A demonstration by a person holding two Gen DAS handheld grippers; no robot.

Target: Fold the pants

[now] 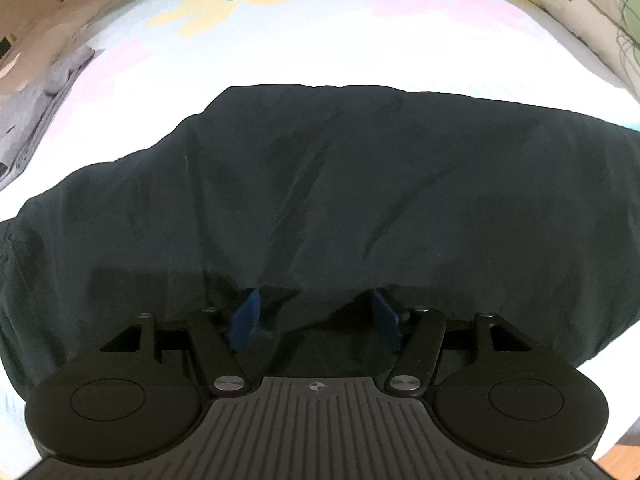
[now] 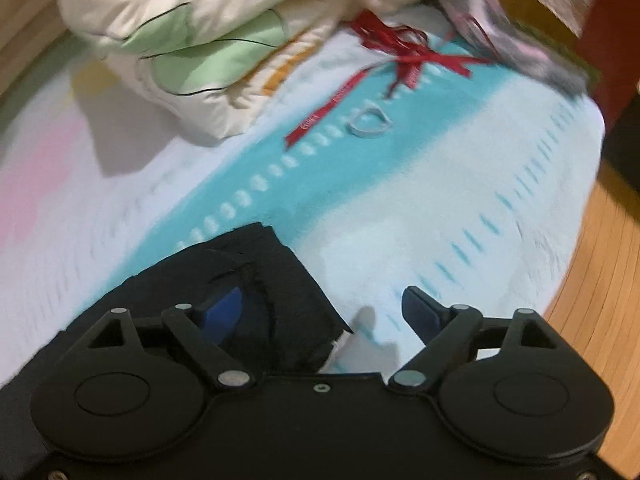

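Dark pants [image 1: 340,184] lie spread across the bed sheet [image 1: 320,40] and fill the middle of the left wrist view. My left gripper [image 1: 316,316] points down at their near edge. Its blue pads [image 1: 246,316] stand apart with dark cloth lying between them, and neither pad visibly presses on it. In the right wrist view one corner of the pants [image 2: 272,268] rests on the turquoise-striped sheet [image 2: 440,208]. My right gripper [image 2: 322,312] is wide open there, with its left finger over the cloth corner and its right finger over bare sheet.
A folded white quilt with green print [image 2: 180,40] sits at the back, also at the upper right of the left wrist view [image 1: 580,8]. A red ribbon [image 2: 400,48] and a small pale loop [image 2: 370,124] lie beyond. Grey clothing [image 1: 40,100] lies left. Wooden floor [image 2: 600,280] borders the bed's right edge.
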